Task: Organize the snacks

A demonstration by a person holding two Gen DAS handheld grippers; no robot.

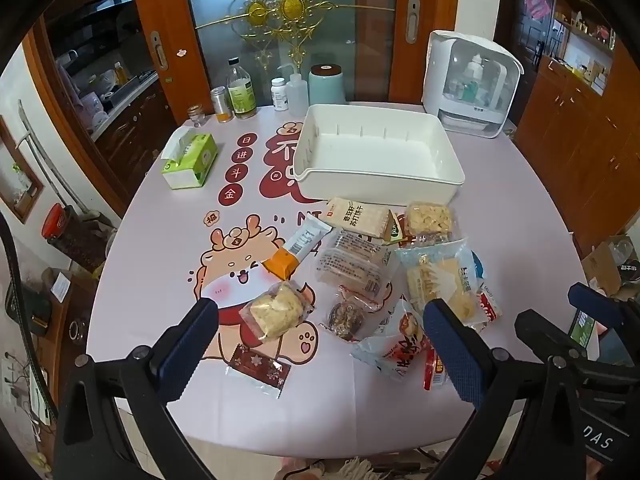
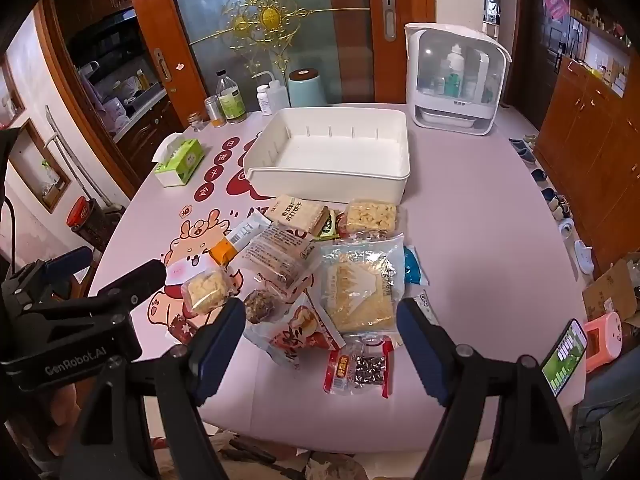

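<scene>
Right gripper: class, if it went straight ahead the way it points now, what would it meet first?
Probably the large clear bag of pale crackers, which lies on the table between the open fingers of the right gripper. The red-and-white snack packet beside it looks about as near, so depth leaves some doubt.

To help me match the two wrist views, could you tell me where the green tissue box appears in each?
Left wrist: green tissue box upper left, left of the white bin.
Right wrist: tissue box upper left, again left of the bin.
Shared landmark: the white bin.
</scene>
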